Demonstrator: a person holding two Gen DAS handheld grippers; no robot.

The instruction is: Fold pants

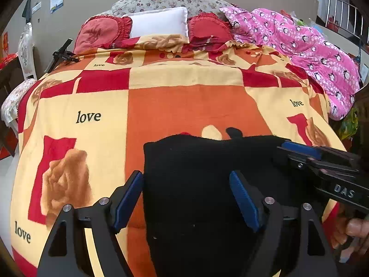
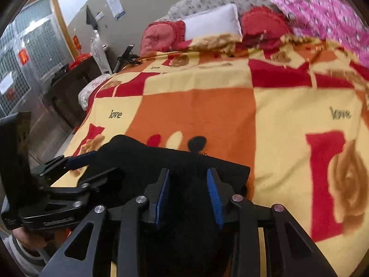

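The left gripper (image 1: 186, 198) stands spread wide, its blue pads straddling the left edge of the folded black pants (image 1: 203, 184) without pinching them. The right gripper (image 2: 189, 196) is also parted, narrower, with dark cloth lying between its pads; I cannot tell whether they touch it. The pants lie as a compact dark block at the near edge of the patterned "love" blanket (image 1: 184, 106). Beyond them the blanket runs flat and bare up to the red cushions (image 1: 101, 32) and white pillow (image 1: 159, 22).
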